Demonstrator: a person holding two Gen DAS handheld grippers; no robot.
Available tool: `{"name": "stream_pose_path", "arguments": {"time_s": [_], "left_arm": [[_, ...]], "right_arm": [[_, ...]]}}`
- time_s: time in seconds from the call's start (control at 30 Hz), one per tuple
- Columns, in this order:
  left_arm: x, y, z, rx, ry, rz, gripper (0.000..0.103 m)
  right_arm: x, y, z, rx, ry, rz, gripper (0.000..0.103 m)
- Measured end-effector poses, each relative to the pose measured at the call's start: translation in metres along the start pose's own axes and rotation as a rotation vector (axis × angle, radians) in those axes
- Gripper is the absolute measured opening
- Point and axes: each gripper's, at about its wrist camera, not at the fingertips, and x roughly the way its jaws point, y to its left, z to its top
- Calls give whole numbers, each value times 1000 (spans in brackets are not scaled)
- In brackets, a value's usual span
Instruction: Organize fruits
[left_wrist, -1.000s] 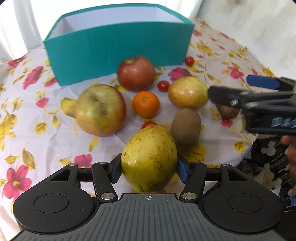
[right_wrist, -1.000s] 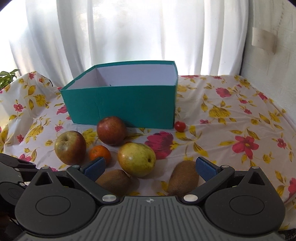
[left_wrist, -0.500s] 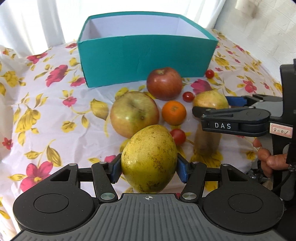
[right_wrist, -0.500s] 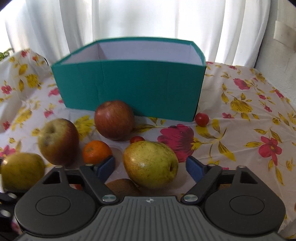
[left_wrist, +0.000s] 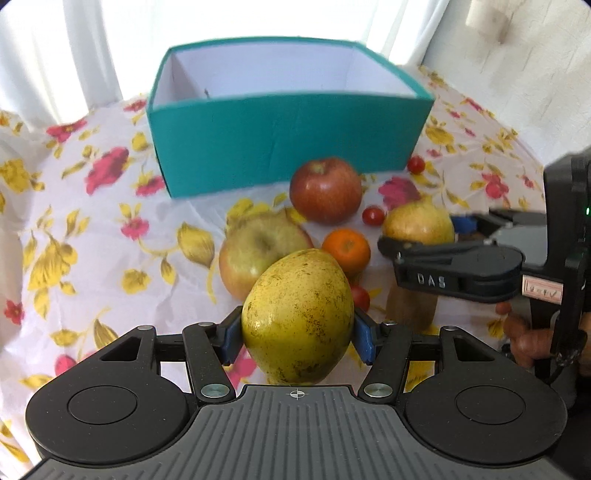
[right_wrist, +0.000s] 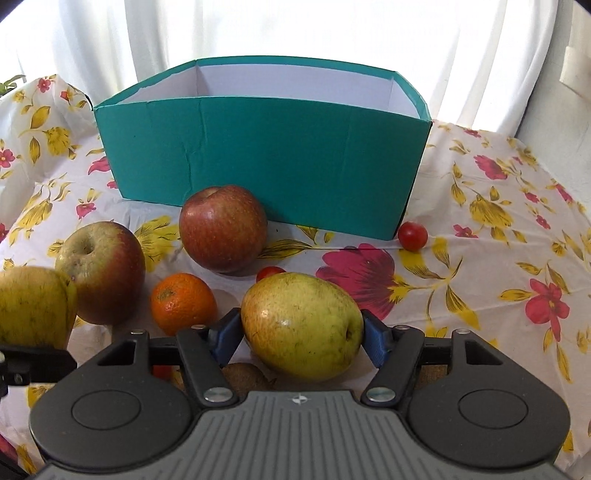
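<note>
My left gripper (left_wrist: 297, 334) is shut on a speckled yellow pear (left_wrist: 295, 314) and holds it above the floral tablecloth. My right gripper (right_wrist: 301, 332) is shut on a yellow-green pear (right_wrist: 301, 325), its blue pads touching both sides. The empty teal box (right_wrist: 266, 155) stands behind the fruit and shows in the left wrist view too (left_wrist: 288, 144). On the cloth lie a red apple (right_wrist: 223, 229), a green-red apple (right_wrist: 101, 269), an orange (right_wrist: 183, 302) and cherry tomatoes (right_wrist: 412, 235). A kiwi (right_wrist: 243, 373) lies partly hidden under my right gripper.
The table carries a white cloth with red and yellow flowers (right_wrist: 498, 258). White curtains (right_wrist: 295, 29) hang behind the box. A wall (left_wrist: 535, 55) stands at the right. The right gripper (left_wrist: 458, 269) and the hand holding it show in the left wrist view.
My left gripper has lifted its pear and moved towards the box. My right gripper came forward from the kiwis and closed on the yellow-green pear.
</note>
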Motion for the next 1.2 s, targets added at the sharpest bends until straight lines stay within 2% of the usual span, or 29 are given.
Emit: {"name": "stream_pose_path", "arguments": {"time_s": [0.17,0.27,0.43,0.57,0.63,0.9,1.2], "left_arm": [[-18,3,30,5,-68,19,63],[-21,6,59,-26,-108,31,63],[-11,8,106,-57,-163,88,63],[11,12,138,-71,-174,154,63],[26,13,150,-71,-169,197,63],[79,16,166,-60,-116,254,63],[123,19,171,-65,-16,234,63]], "right_arm": [[-15,-8,7,27,-36,-4,67],[-23,-13,13,44,-64,-17,67],[-37,-19,25,71,-114,-25,67],[-48,-22,34,81,-153,-33,67],[-51,-23,38,85,-165,-41,67],[-57,-33,55,109,-188,-78,67],[-57,-38,75,110,-224,-87,66]]}}
